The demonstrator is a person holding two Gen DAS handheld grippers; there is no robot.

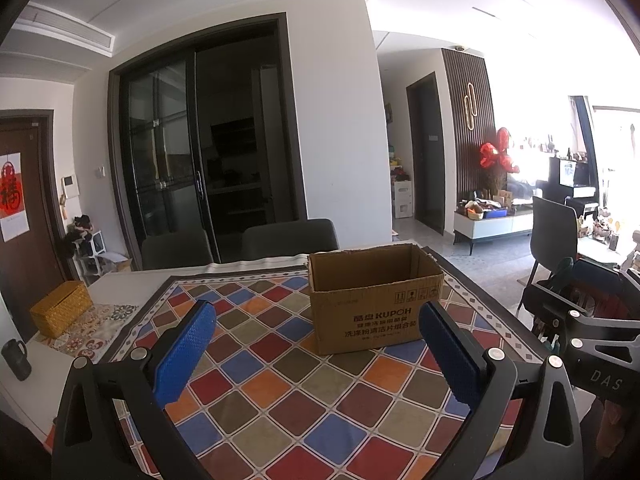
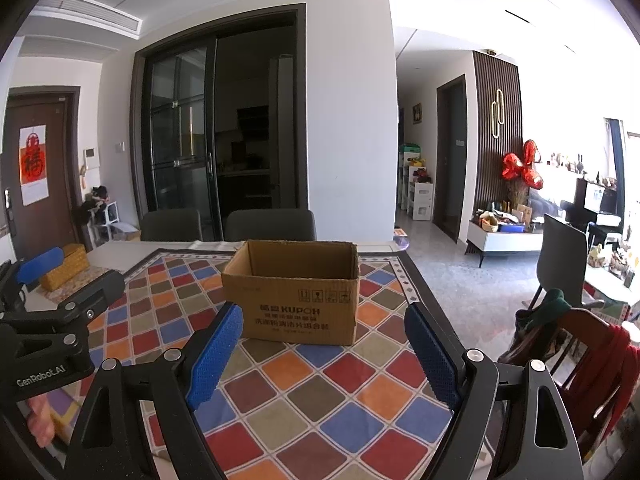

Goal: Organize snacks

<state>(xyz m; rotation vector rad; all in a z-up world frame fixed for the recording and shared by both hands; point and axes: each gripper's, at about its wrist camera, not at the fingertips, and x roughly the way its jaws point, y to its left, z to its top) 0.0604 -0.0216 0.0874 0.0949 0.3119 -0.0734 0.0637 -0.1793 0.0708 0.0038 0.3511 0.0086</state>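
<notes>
Open cardboard box (image 1: 372,300) stood upright on the checkered cloth (image 1: 280,380) covering the bench (image 1: 120,280), toward its far side, flaps up, inside not visible. No snacks could be made out. Left hand-held gripper (image 1: 316,320) hovered over the cloth short of the box, blue pads (image 1: 184,352) wide apart, nothing between them. Right hand-held gripper (image 2: 324,324) likewise, jaws spread, empty, box just ahead. Woven yellow box (image 1: 60,308) sat at the bench's left edge, a dark mug (image 1: 16,358) near it. Two dark chairs (image 1: 288,236) stood behind the bench.
</notes>
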